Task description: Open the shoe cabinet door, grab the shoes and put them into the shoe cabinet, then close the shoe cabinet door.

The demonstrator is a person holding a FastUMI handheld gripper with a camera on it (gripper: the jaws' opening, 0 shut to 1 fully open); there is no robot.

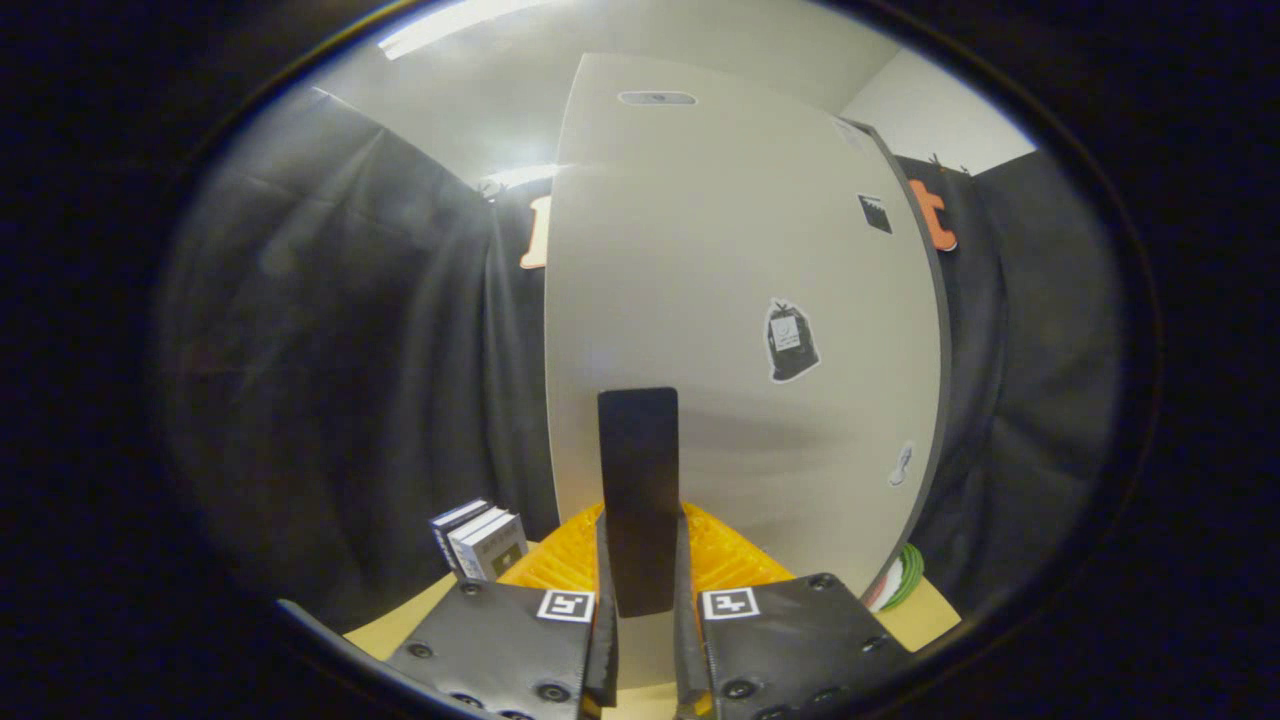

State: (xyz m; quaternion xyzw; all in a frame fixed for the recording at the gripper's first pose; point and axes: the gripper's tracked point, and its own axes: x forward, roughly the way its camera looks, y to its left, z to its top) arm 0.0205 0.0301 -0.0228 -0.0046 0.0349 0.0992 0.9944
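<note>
Directly ahead: shoe cabinet door [740,300], pale, bearing small stickers [792,341] with illegible print. Gripper [645,625] narrowed, both fingers pressing the dark upright door handle [639,495]. Orange ribbed mat [725,555] below; row of books [482,540] left of fingers, lettering unreadable.

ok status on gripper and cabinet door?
Gripper shut on door handle. Cabinet door looks closed. Books off to the side, nothing blocking.
</note>
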